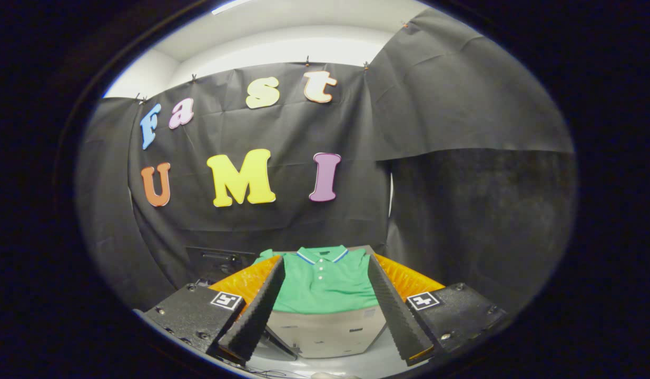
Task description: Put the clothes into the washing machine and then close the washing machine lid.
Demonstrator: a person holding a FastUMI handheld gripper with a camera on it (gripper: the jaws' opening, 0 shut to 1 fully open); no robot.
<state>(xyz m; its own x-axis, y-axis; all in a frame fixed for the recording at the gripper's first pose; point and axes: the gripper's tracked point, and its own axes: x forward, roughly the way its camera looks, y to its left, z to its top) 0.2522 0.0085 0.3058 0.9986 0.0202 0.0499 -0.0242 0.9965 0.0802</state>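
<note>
A green polo shirt [325,281] lies flat on top of a pale box-like thing [325,331], which may be the washing machine, though I cannot tell for sure. The shirt's collar, with a thin blue and white stripe, is at the far end. Its near edge hangs a little over the front of the box. The sleeves reach out to the left and right sides.

The gripper [325,342] is spread wide. Its two fingers sit to the left and right of the shirt and touch nothing. The shirt shows in the open gap between them, a bit ahead. There is free room on both sides of it.

A dark box with a slot [219,260] sits to the far left of the shirt. The black cloth wall [451,210] stands close behind everything. Near the fingers, the floor [356,366] is pale, and thin cables [262,372] lie on it.
</note>
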